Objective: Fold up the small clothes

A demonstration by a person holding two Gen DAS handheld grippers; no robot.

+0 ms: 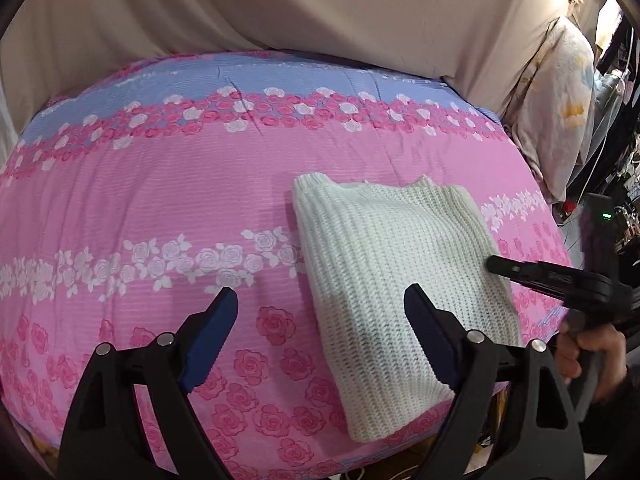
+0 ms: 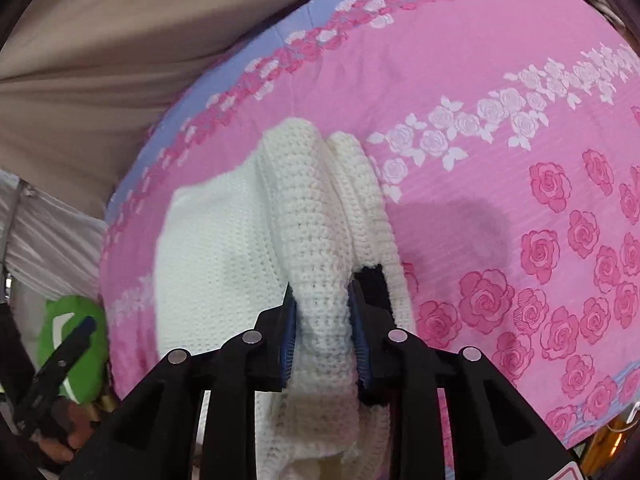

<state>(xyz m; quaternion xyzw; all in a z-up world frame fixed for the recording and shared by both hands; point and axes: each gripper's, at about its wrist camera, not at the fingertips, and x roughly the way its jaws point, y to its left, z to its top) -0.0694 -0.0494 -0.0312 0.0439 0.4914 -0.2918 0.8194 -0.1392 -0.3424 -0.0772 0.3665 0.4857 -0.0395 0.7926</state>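
A white knitted sweater (image 1: 392,256) lies folded into a long rectangle on the pink rose-print bedspread (image 1: 160,200). My left gripper (image 1: 320,312) is open and empty, hovering above the sweater's near left edge. My right gripper (image 2: 323,320) is shut on a thick folded ridge of the sweater (image 2: 296,208) and lifts it off the bedspread (image 2: 500,160). In the left wrist view the right gripper (image 1: 496,266) reaches in from the right onto the sweater's right edge.
A beige sheet (image 1: 320,4) hangs behind the bed. A floral pillow (image 1: 560,112) and clutter stand at the right. A green object (image 2: 76,344) sits beyond the bed's edge. The left gripper (image 2: 76,336) shows at the lower left.
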